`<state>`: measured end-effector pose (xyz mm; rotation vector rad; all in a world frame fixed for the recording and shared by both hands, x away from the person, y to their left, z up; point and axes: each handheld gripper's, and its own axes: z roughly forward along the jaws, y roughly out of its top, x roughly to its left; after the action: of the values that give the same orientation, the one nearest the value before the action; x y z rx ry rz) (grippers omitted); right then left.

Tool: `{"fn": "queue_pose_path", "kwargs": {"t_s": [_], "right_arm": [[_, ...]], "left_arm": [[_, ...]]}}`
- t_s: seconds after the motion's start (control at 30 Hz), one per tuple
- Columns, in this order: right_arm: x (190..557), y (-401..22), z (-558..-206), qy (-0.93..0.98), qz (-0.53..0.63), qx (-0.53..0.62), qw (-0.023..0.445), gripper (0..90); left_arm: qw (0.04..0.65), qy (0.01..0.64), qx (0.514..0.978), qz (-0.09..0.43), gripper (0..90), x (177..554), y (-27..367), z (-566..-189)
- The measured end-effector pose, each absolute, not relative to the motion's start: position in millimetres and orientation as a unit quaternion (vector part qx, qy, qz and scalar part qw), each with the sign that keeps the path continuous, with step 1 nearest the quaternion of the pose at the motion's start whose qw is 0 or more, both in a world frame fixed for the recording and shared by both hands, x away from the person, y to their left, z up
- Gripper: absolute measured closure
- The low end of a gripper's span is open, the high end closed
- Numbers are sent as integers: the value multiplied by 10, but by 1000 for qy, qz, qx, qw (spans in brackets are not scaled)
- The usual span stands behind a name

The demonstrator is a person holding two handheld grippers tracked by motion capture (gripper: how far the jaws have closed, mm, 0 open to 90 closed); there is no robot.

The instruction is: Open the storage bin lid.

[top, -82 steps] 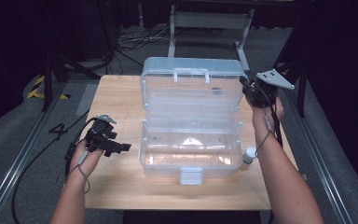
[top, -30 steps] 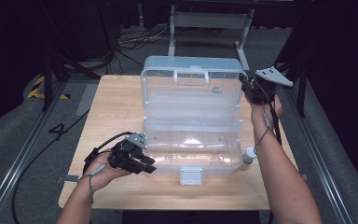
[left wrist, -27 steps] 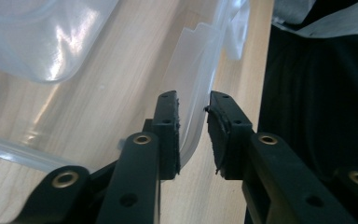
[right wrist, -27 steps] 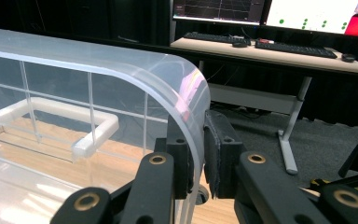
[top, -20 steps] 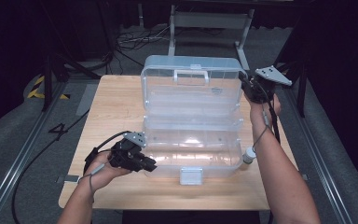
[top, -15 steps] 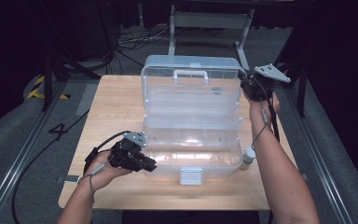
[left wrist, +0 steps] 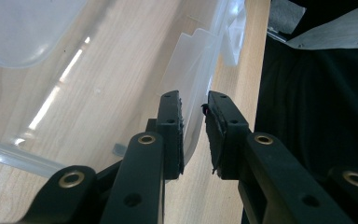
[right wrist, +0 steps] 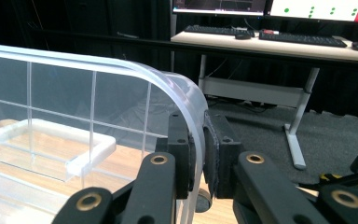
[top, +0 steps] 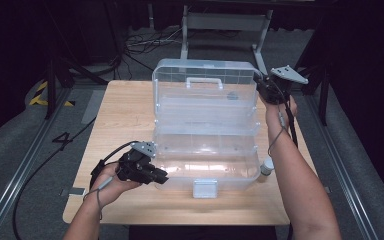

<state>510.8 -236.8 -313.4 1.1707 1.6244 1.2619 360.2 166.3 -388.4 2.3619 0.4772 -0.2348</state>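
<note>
Clear plastic organizer box sits mid-table, lid swung up and standing behind the base. We've got the right gripper clamped on the lid's rim at its upper right corner; in the right gripper view both pads squeeze the curved edge, so we judge it's steadying or steering the lid. Left gripper is at the base's near-left corner. Its jaws have just been closing, and in the left gripper view the thin base wall stands between them: the inner pad looks seated, a sliver of gap shows on the outer one, so we can't tell whether it's a firm pinch. Likely purpose: pin the base so the box doesn't slide while the lid moves. Front latch hangs free beside the left gripper. Small white cylinder stands just off the base's right end. All on the wooden table.
</note>
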Motion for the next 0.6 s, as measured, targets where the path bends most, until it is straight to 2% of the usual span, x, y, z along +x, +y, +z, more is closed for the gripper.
{"fn": "queue_pose_path", "kwargs": {"t_s": [0.6], "right_arm": [[5374,-2365,-3233,645,485,461,369,830]], "left_arm": [[361,197,907,-85,753,3571,1671,-3896]]}}
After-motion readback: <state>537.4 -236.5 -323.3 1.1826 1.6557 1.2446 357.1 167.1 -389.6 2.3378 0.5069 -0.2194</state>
